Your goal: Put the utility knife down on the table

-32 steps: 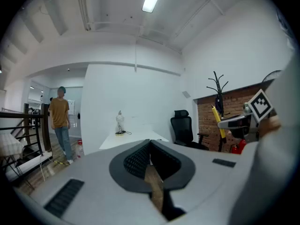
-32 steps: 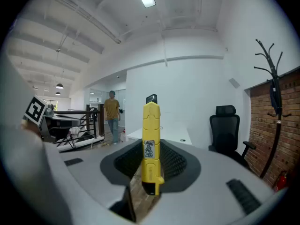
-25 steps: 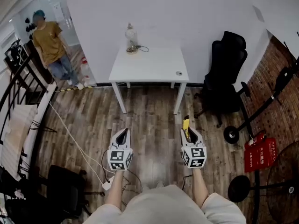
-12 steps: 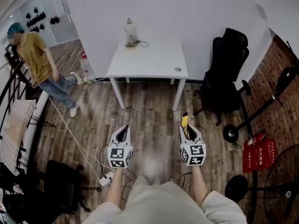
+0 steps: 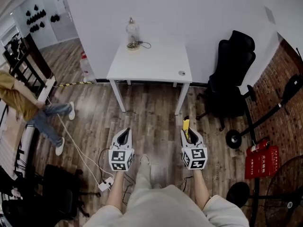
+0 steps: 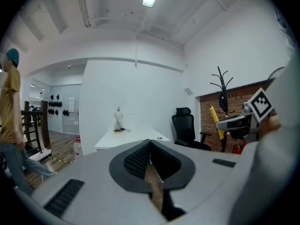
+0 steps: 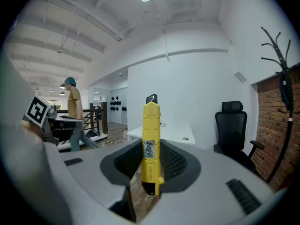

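A yellow utility knife point(image 5: 186, 126) stands upright between the jaws of my right gripper point(image 5: 189, 131), which is shut on it. In the right gripper view the utility knife point(image 7: 151, 144) rises above the right gripper point(image 7: 151, 150), black tip uppermost. My left gripper point(image 5: 124, 136) hangs level beside it; its jaws meet with nothing between them, as the left gripper point(image 6: 150, 142) shows in its own view. The white table point(image 5: 151, 63) stands ahead against the wall, well beyond both grippers. The same table point(image 7: 165, 133) shows behind the knife.
A glass lamp point(image 5: 132, 34) and a small round object point(image 5: 182, 73) sit on the table. A black office chair point(image 5: 232, 77) stands to its right, a red box point(image 5: 262, 160) beyond that. A person point(image 5: 28, 108) walks at the left, near a cable point(image 5: 78, 150) on the floor.
The person at the left has walked from the far doorway down along the left edge. Both grippers have moved together slightly toward the table, the knife still held upright.
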Available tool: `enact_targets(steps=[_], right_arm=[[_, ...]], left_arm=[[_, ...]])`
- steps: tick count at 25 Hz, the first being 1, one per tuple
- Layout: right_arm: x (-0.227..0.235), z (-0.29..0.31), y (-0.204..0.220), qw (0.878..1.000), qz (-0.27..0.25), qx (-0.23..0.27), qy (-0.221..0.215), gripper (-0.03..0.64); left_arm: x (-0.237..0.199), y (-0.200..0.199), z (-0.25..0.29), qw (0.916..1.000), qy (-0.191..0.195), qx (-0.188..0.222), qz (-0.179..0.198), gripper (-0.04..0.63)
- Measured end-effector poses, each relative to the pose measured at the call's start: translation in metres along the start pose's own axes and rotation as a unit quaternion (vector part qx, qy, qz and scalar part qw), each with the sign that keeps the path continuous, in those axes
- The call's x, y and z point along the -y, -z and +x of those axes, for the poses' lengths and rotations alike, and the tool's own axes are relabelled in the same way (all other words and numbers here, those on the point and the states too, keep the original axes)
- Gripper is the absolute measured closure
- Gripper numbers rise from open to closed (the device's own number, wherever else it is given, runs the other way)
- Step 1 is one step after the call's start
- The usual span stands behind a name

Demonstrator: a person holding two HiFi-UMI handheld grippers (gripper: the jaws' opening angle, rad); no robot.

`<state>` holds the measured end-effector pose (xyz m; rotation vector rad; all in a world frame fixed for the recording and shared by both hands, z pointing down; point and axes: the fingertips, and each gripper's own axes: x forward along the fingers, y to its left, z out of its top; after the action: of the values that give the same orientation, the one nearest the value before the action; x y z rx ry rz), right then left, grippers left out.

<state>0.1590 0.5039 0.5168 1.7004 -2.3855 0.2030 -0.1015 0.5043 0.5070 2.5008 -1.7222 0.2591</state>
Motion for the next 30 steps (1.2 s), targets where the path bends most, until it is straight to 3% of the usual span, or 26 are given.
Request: enact_targets(steps=[8,20,30], right_arm=[[0.015,0.090,-0.016,1.000,-0.005,-0.004,0.009,0.508],[0.039,0.229,-0.074,0.999,-0.002,-0.011,0.032,0.508],[0.043,0.314,-0.104,0.999,-0.010,-0.009,0.049,0.508]], left_arm=[[-0.045,-0.007,0.090,0.9999,0.014,0.002,-0.006,0.589],[-0.127,-0.050,0.224,0.9991,0.040,0.000,-0.010,0.589],[-0.184,-0.072,0.306,0.9982,0.059,0.008,-0.008,0.589]])
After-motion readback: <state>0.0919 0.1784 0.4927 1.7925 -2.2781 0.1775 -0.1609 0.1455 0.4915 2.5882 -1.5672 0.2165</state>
